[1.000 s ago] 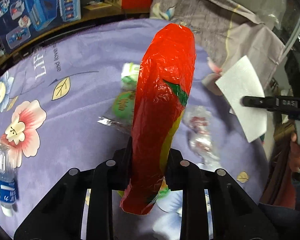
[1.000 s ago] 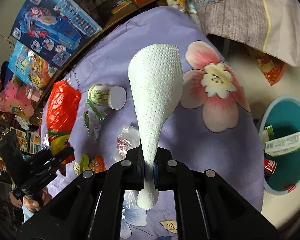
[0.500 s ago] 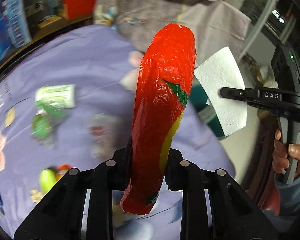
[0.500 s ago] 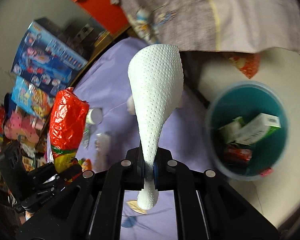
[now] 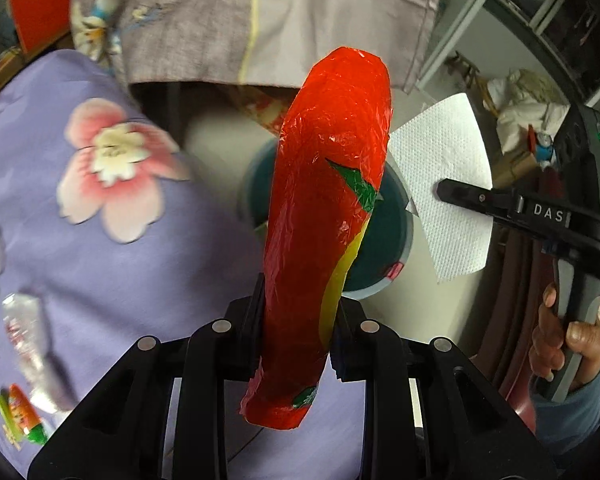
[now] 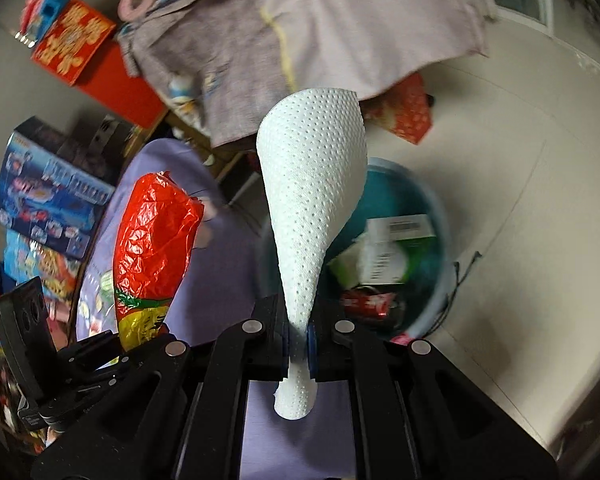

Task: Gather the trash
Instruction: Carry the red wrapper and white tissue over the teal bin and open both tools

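My left gripper (image 5: 298,316) is shut on a crinkled red snack bag (image 5: 328,208) that stands up between its fingers. My right gripper (image 6: 299,334) is shut on a white dotted paper towel (image 6: 314,204). Both are held past the edge of the purple flowered tablecloth (image 5: 100,248), near a round teal trash bin (image 6: 404,256) on the floor. The bin holds a white carton, a green-and-white pack and a red wrapper. In the left wrist view the bin (image 5: 384,240) lies behind the red bag, and the right gripper (image 5: 440,192) holds the towel (image 5: 448,184) beside it.
On the cloth at far left lie a clear plastic wrapper (image 5: 32,344) and a small orange-green packet (image 5: 20,420). A grey-pink cloth (image 6: 300,32) hangs at the back. Red boxes (image 6: 72,40) and blue toy boxes (image 6: 52,196) stand behind the table. A hand (image 5: 564,340) holds the right gripper's handle.
Both grippers have swung from above the table out toward the floor, still holding the bag and the towel. The teal bin now sits close ahead of both.
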Demonstrator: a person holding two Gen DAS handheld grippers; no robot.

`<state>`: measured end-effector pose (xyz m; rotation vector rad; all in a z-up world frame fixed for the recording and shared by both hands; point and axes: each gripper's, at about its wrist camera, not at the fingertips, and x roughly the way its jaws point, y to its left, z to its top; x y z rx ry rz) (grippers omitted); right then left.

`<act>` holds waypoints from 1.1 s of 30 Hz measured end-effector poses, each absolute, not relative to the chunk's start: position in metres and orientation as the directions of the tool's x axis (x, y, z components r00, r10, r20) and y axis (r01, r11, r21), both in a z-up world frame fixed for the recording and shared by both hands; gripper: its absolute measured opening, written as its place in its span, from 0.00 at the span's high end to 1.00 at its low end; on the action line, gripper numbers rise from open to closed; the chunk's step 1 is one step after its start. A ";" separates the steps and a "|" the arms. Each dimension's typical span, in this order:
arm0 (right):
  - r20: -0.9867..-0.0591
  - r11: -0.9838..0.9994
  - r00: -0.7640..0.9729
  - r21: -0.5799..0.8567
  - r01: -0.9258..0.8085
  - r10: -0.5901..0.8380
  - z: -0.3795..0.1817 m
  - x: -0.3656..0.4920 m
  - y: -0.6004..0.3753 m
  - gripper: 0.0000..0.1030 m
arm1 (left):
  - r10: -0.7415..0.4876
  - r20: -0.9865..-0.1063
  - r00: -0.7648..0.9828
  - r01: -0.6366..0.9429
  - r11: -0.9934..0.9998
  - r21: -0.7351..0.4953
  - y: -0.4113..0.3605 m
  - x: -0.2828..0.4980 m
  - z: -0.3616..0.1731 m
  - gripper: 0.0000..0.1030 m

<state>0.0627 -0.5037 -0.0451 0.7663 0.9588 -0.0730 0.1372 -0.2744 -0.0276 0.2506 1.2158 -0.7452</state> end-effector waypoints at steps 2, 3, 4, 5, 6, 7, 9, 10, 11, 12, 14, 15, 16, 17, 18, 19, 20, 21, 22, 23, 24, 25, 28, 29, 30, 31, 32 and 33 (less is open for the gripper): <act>-0.763 0.732 0.589 0.559 0.391 0.268 -0.052 0.061 -0.513 0.94 | -0.378 -0.917 0.130 0.640 0.738 -0.213 -0.290 0.138 -0.035 0.74; -0.764 0.726 0.585 0.561 0.397 0.271 -0.057 0.061 -0.518 0.94 | -0.374 -0.920 0.121 0.641 0.737 -0.215 -0.297 0.139 -0.039 0.74; -0.766 0.722 0.582 0.563 0.402 0.273 -0.061 0.061 -0.522 0.94 | -0.371 -0.921 0.115 0.641 0.737 -0.216 -0.302 0.140 -0.042 0.74; -0.767 0.719 0.580 0.565 0.405 0.275 -0.064 0.060 -0.525 0.94 | -0.367 -0.924 0.105 0.640 0.736 -0.220 -0.308 0.142 -0.046 0.74; -0.768 0.717 0.577 0.566 0.408 0.278 -0.068 0.060 -0.529 0.94 | -0.365 -0.926 0.096 0.639 0.736 -0.224 -0.313 0.143 -0.050 0.74; -0.769 0.715 0.575 0.566 0.410 0.279 -0.070 0.062 -0.530 0.94 | -0.363 -0.927 0.091 0.638 0.736 -0.226 -0.318 0.144 -0.053 0.73; -0.770 0.712 0.572 0.568 0.413 0.282 -0.073 0.063 -0.534 0.93 | -0.355 -0.931 0.082 0.635 0.739 -0.226 -0.328 0.146 -0.059 0.69; -0.770 0.710 0.570 0.569 0.414 0.285 -0.075 0.064 -0.536 0.93 | -0.351 -0.933 0.082 0.633 0.742 -0.223 -0.330 0.147 -0.062 0.64; -0.771 0.709 0.568 0.570 0.415 0.287 -0.076 0.065 -0.536 0.93 | -0.346 -0.934 0.088 0.629 0.747 -0.218 -0.334 0.149 -0.064 0.55; -0.772 0.710 0.566 0.570 0.414 0.289 -0.078 0.066 -0.536 0.93 | -0.343 -0.935 0.093 0.627 0.749 -0.213 -0.337 0.150 -0.066 0.51; -0.774 0.711 0.561 0.569 0.413 0.293 -0.080 0.069 -0.536 0.92 | -0.340 -0.936 0.091 0.626 0.750 -0.212 -0.340 0.150 -0.071 0.47; -0.776 0.712 0.557 0.568 0.413 0.296 -0.081 0.071 -0.536 0.92 | -0.337 -0.937 0.087 0.625 0.751 -0.212 -0.341 0.151 -0.073 0.44; -0.776 0.712 0.556 0.568 0.413 0.298 -0.082 0.071 -0.535 0.92 | -0.334 -0.938 0.087 0.623 0.753 -0.210 -0.341 0.152 -0.074 0.42; -0.778 0.712 0.553 0.568 0.413 0.299 -0.083 0.072 -0.535 0.92 | -0.330 -0.940 0.091 0.621 0.756 -0.205 -0.342 0.153 -0.076 0.40; -0.779 0.712 0.551 0.567 0.414 0.300 -0.084 0.073 -0.535 0.92 | -0.326 -0.941 0.092 0.620 0.758 -0.202 -0.343 0.155 -0.078 0.38; -0.780 0.712 0.548 0.567 0.415 0.301 -0.085 0.073 -0.535 0.92 | -0.323 -0.942 0.090 0.618 0.760 -0.202 -0.342 0.155 -0.079 0.38; -0.781 0.711 0.547 0.567 0.416 0.302 -0.086 0.074 -0.534 0.91 | -0.322 -0.943 0.088 0.616 0.762 -0.203 -0.341 0.156 -0.079 0.36; -0.782 0.711 0.545 0.566 0.417 0.302 -0.087 0.074 -0.534 0.91 | -0.321 -0.943 0.089 0.614 0.763 -0.202 -0.341 0.156 -0.079 0.32; -0.783 0.712 0.544 0.564 0.417 0.302 -0.087 0.075 -0.534 0.91 | -0.320 -0.943 0.094 0.612 0.765 -0.198 -0.339 0.156 -0.079 0.31; -0.784 0.713 0.543 0.564 0.418 0.302 -0.087 0.076 -0.533 0.91 | -0.319 -0.943 0.098 0.612 0.767 -0.196 -0.337 0.156 -0.078 0.28; -0.784 0.713 0.541 0.564 0.418 0.303 -0.087 0.077 -0.533 0.91 | -0.321 -0.942 0.102 0.611 0.767 -0.195 -0.335 0.155 -0.077 0.25; -0.785 0.714 0.540 0.562 0.417 0.303 -0.087 0.078 -0.532 0.91 | -0.323 -0.941 0.103 0.609 0.768 -0.197 -0.333 0.155 -0.075 0.24; -0.785 0.718 0.538 0.562 0.411 0.307 -0.086 0.083 -0.528 0.91 | -0.332 -0.937 0.107 0.605 0.769 -0.204 -0.326 0.154 -0.071 0.19; -0.785 0.720 0.538 0.562 0.408 0.307 -0.086 0.084 -0.527 0.91 | -0.333 -0.937 0.110 0.604 0.771 -0.203 -0.324 0.154 -0.069 0.17; -0.785 0.723 0.538 0.560 0.403 0.308 -0.085 0.087 -0.524 0.89 | -0.334 -0.936 0.111 0.603 0.771 -0.204 -0.322 0.154 -0.068 0.15; -0.784 0.728 0.534 0.562 0.394 0.316 -0.084 0.091 -0.520 0.87 | -0.336 -0.935 0.113 0.601 0.772 -0.204 -0.319 0.153 -0.066 0.14; -0.784 0.729 0.530 0.564 0.389 0.323 -0.084 0.095 -0.517 0.77 | -0.338 -0.934 0.117 0.599 0.774 -0.206 -0.316 0.153 -0.064 0.13; -0.781 0.728 0.530 0.568 0.384 0.330 -0.085 0.097 -0.514 0.56 | -0.340 -0.933 0.121 0.596 0.776 -0.206 -0.313 0.152 -0.062 0.12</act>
